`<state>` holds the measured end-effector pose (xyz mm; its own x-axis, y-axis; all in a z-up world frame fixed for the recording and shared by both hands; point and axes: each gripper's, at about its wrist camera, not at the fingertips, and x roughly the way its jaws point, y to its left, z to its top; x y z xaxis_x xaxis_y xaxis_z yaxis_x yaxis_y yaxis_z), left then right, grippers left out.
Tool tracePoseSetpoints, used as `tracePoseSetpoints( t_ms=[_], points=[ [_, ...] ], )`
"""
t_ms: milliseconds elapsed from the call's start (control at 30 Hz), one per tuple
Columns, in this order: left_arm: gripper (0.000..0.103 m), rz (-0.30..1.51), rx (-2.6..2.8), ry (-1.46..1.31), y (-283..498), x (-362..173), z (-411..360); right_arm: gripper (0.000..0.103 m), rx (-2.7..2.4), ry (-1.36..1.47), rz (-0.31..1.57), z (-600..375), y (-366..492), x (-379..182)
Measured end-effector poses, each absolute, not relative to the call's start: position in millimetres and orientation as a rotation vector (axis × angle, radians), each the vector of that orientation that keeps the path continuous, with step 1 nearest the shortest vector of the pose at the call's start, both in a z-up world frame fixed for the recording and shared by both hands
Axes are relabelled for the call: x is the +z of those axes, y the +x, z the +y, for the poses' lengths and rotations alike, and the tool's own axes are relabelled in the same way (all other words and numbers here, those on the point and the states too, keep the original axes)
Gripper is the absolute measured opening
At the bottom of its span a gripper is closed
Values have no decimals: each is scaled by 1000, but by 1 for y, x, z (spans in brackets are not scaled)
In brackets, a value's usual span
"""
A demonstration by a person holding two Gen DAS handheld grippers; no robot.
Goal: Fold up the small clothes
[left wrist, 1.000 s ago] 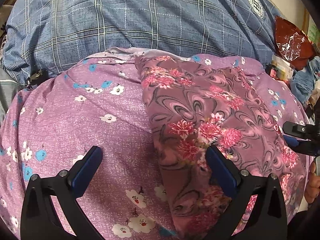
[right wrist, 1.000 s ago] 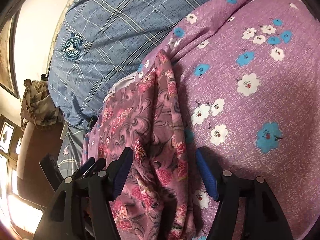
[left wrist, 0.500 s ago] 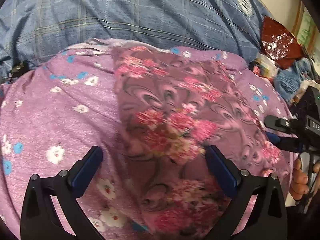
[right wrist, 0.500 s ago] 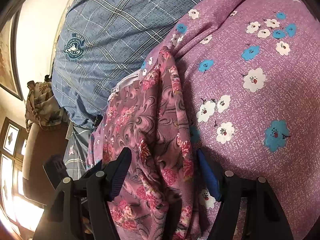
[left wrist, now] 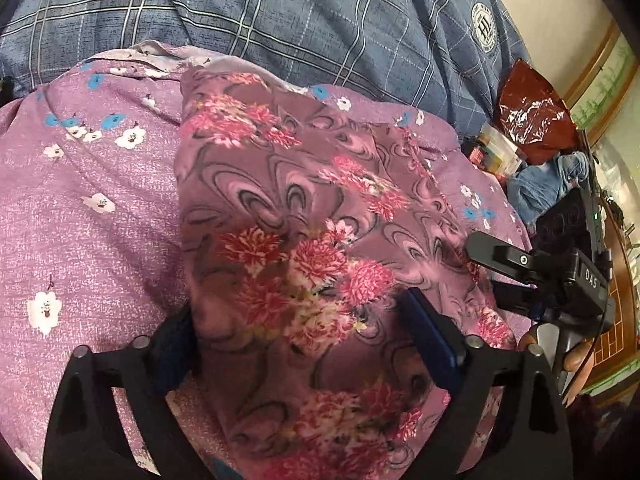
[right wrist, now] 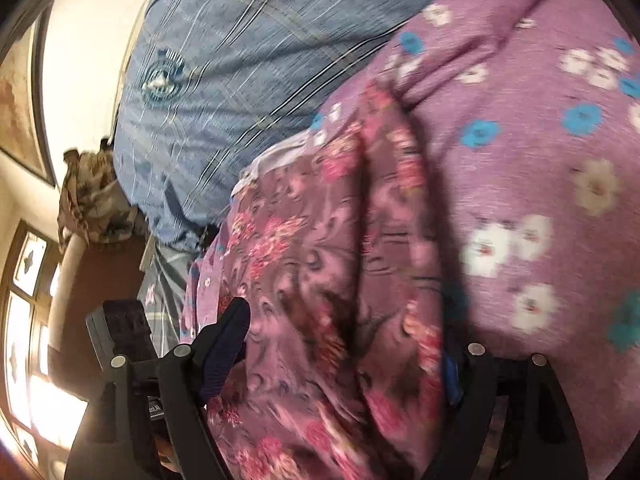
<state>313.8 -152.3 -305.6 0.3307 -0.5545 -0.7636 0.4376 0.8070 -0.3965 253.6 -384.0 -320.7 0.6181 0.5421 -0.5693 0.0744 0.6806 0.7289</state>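
The folded garment (left wrist: 304, 216), mauve with swirls and red-pink flowers, lies on top of a purple sheet (left wrist: 88, 208) printed with small white and blue flowers. The left gripper (left wrist: 298, 334) stands over the near end of the garment. Its jaws have just been closing a little, they are still wide, and the cloth bulges up between the blue pads (left wrist: 430, 338); if the pads already press on it, I cannot tell. The right gripper (right wrist: 348, 344) is at the garment's other edge, where the layers make a thick fold (right wrist: 384, 240). Its jaws have just been opening and stand wide, with cloth between them; this view is blurred.

Beyond the purple sheet lies a blue checked cover (left wrist: 320, 20) with a round white emblem (left wrist: 484, 28). At the side there are a red shiny bag (left wrist: 532, 112), some small containers (left wrist: 496, 152) and a cream wall (right wrist: 88, 52) with a window (right wrist: 24, 320).
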Motion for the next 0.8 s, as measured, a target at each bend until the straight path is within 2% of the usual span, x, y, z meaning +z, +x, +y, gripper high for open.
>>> tracePoseSetpoints(
  t_ms=[67,100,133,167,200,267,300,367,533,800],
  points=[
    [83,1041,-650,-99,313,-304,-155,80,278,741,890,-375,257,-319],
    [80,1036,-650,-97,313,-303,-155,71,254,695,895,-369,257,-317],
    [72,1031,-651,-94,313,-302,-154,65,224,650,899,-365,257,-315],
    [64,1023,-649,-86,313,-301,-152,54,197,617,902,-363,257,-315],
    [60,1017,-648,-84,313,-300,-152,49,191,617,898,-364,256,-314],
    [45,1003,-647,-86,313,-298,-148,40,185,625,866,-366,251,-310],
    [42,996,-646,-87,313,-297,-147,38,182,613,856,-364,249,-308],
    [31,978,-644,-93,312,-294,-143,36,165,575,836,-358,246,-302],
    [22,949,-643,-114,310,-288,-137,33,143,490,776,-342,235,-281],
    [21,885,-657,-120,296,-264,-126,33,140,409,696,-322,214,-248]
  ],
)
